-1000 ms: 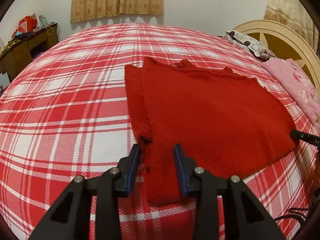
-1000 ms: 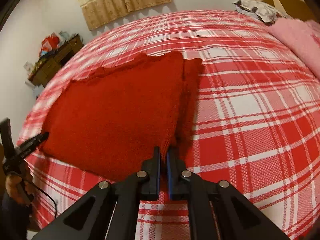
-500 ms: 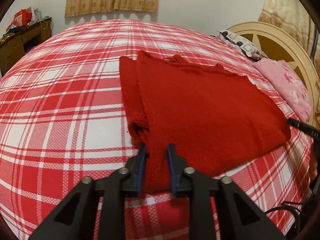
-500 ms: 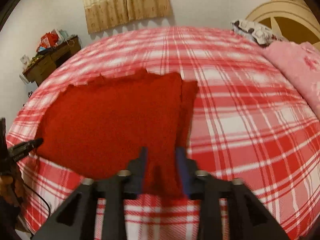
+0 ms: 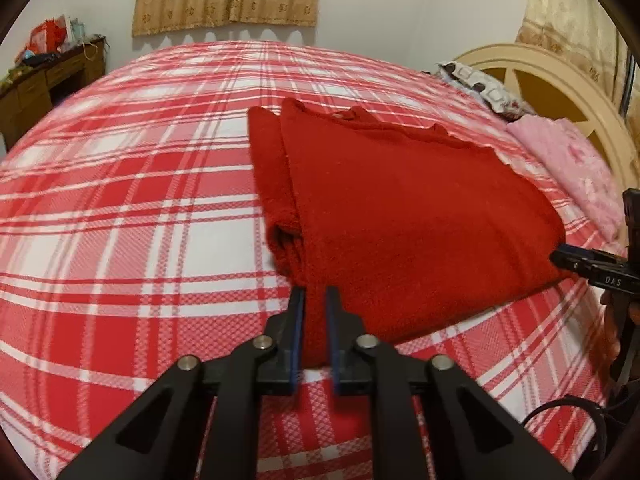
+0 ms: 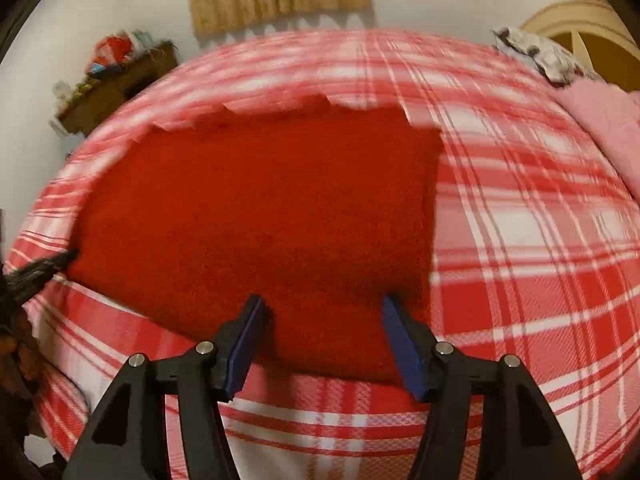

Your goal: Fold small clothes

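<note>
Sweater (image 5: 400, 216): left view alone shows claw (image 5: 315, 300) pinching.

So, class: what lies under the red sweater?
The sweater lies on the plaid sheet, which shows all round it. A second red layer peeks out beneath one side; anything else underneath is covered.

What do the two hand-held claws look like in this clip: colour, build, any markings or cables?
Both match: the left claw and right claw have matte black angular frames with triangular cutouts, round silver pins at the joints, and flat blue pads lining the fingers. In the left view, the other claw's body carries white lettering reading "DAS", with a black cable looping below it.
</note>
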A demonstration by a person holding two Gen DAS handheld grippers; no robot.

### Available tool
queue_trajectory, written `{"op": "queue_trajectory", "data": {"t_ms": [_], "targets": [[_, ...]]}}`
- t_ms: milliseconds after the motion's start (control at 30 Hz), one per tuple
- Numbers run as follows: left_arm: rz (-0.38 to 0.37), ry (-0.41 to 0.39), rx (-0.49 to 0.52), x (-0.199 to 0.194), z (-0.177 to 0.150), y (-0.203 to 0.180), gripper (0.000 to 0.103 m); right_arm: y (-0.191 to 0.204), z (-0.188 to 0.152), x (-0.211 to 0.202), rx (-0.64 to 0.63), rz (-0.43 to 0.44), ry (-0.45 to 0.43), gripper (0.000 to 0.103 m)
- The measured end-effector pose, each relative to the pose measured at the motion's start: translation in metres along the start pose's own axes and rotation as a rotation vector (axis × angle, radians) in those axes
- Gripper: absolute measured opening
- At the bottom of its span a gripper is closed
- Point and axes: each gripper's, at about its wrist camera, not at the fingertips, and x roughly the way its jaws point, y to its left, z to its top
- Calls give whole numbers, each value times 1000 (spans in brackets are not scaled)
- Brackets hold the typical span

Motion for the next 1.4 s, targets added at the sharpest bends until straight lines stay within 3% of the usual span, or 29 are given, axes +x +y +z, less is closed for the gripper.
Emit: {"op": "queue_trajectory", "data": {"t_ms": [100, 167, 400, 467, 800, 867, 967, 1167, 1267, 1400], "targets": [[29, -15, 17, -7, 1, -1, 31, 8, 2, -8, -25, -11, -22, 62], [69, -28, 42, -11, 1, -1, 57, 17, 4, -12, -53, -16, -38, 62], [119, -10, 35, -10, 6, 12, 67, 50, 14, -11, -117, 1, -54, 62], [143, -4, 34, -9, 6, 15, 76, 64, 14, -8, -153, 6, -57, 62], [150, 16, 34, -13, 7, 25, 81, 84, 11, 11, -189, -2, -13, 62], [161, 8, 37, -18, 8, 30, 82, 82, 10, 20, -185, -7, 25, 66], [179, -11, 29, -25, 10, 42, 92, 79, 9, 19, -165, -4, 6, 67], [187, -75, -1, -37, 22, 74, 98, 109, 8, 8, -255, -34, -42, 67], [161, -102, -27, -39, 31, 88, 98, 136, 7, 2, -335, -10, -79, 67], [59, -99, -71, -32, 41, 100, 98, 178, 5, 5, -456, 6, -102, 67]]}}
